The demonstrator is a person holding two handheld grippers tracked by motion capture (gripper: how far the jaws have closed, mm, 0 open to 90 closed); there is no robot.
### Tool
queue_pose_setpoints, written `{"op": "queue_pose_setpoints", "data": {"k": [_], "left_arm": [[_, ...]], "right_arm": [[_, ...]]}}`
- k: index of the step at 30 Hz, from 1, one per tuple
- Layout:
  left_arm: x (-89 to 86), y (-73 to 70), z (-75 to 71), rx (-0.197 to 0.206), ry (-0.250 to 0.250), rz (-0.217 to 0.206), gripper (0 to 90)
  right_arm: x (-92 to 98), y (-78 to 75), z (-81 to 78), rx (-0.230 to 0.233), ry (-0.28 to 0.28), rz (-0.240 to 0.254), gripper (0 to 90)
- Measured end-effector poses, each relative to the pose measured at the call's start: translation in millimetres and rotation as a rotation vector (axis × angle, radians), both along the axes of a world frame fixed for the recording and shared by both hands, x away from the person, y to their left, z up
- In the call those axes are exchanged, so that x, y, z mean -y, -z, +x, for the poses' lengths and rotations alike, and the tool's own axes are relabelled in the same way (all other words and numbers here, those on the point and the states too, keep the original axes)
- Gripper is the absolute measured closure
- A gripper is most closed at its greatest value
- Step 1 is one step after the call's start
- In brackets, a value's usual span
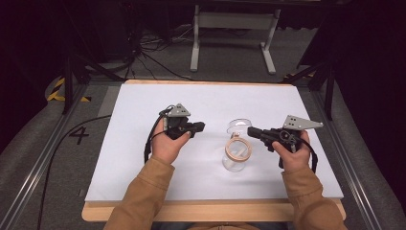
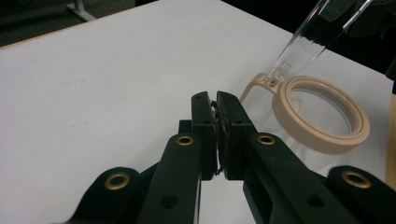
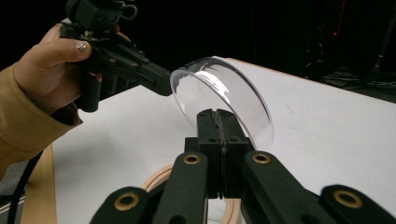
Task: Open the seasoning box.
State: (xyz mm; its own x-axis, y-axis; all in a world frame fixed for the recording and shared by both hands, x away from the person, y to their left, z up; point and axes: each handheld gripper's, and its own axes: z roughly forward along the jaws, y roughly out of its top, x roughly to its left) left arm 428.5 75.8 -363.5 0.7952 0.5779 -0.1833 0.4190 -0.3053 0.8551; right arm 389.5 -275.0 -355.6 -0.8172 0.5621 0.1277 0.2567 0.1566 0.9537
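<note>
Starting left of the jar (image 1: pixel 236 155), my left claw (image 1: pixel 197 127) hovers over the white counter (image 1: pixel 134 163), clenched on nothing, its tip aimed at the jar and apart from it; I judge it parked clear. The jar, clear glass with a tan ring at its mouth, lies on its side mid-counter between my hands. Its hinged clear lid (image 3: pixel 219 93) stands swung open. Right of the jar, my right claw (image 1: pixel 253 131) has its jaws together at the lid's edge; whether it pinches the lid I cannot tell.
</note>
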Motion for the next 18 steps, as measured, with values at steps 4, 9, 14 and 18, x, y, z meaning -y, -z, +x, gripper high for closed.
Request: {"op": "queue_pose_setpoints", "data": {"k": [4,9,14,18], "left_arm": [[-6.7,2.4,-1.6,-0.009,-0.020,-0.006,86.3],[-12.0,4.4,-3.4,-0.005,-0.027,0.005,86.1],[-14.6,4.3,-5.3,-0.016,-0.038,-0.001,86.0],[-13.3,5.2,-4.1,-0.016,-0.017,-0.002,85.3]], "right_arm": [[0.2,0.0,6.1,-0.002,-0.001,0.009,90.0],[1.2,0.3,11.7,-0.009,0.013,0.013,90.0],[-1.1,-0.4,12.9,-0.007,0.010,0.003,90.0],[-2.9,-0.1,12.7,-0.021,-0.002,0.006,90.0]]}}
